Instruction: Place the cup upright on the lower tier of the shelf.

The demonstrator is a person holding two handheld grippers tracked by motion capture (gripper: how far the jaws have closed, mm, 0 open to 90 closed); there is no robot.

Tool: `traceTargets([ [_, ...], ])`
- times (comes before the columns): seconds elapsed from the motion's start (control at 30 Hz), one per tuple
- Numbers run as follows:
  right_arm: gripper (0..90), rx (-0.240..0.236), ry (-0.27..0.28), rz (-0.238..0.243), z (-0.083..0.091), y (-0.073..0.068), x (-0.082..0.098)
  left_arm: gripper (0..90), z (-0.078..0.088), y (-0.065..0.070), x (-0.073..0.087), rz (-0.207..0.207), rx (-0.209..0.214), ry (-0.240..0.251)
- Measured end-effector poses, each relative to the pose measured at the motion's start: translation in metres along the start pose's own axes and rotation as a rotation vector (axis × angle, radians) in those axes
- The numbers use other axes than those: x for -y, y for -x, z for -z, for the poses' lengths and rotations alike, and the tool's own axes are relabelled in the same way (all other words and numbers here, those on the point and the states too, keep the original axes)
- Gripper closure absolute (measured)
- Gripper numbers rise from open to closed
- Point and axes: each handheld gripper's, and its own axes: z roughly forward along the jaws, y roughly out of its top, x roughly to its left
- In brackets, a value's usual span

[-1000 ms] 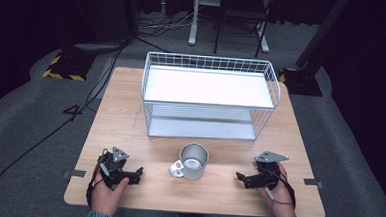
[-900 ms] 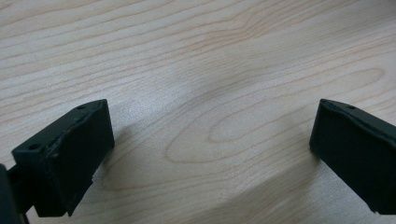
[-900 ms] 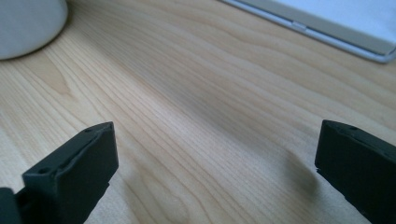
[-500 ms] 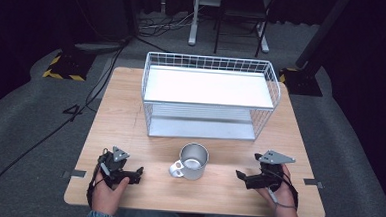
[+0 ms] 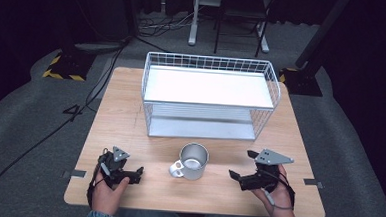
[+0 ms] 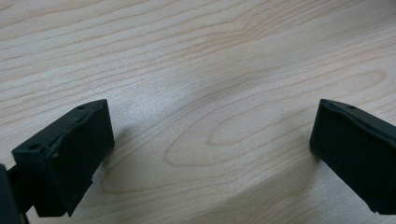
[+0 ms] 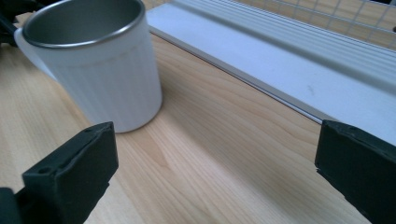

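Left hand-held gripper [image 5: 138, 174], near-left on pale wood-grain table [image 5: 125, 115]: matte black jaws spread, nothing between. Centre: ribbed white mug [image 5: 193, 161], steel-lined, upright, handle left. Behind: 2-tier white wire basket [image 5: 209, 97]. Right hand-held gripper [image 5: 241, 165], near-right: jaws spread, beside mug, apart.

White ribbed mug [image 5: 194, 161] with steel lining stands upright on the table [image 5: 125, 117], handle pointing toward the near-left.
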Motion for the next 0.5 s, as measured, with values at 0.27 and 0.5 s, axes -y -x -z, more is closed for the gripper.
traceTargets([
  [0.27,0.0,-0.047,0.002,0.043,-0.006,-0.019,-0.013,0.1,0.000,0.000,0.000,0.004,-0.001,0.001],
  [0.5,0.0,-0.096,-0.008,0.079,-0.018,-0.034,-0.022,0.1,-0.001,0.001,-0.001,0.006,-0.001,0.000],
])
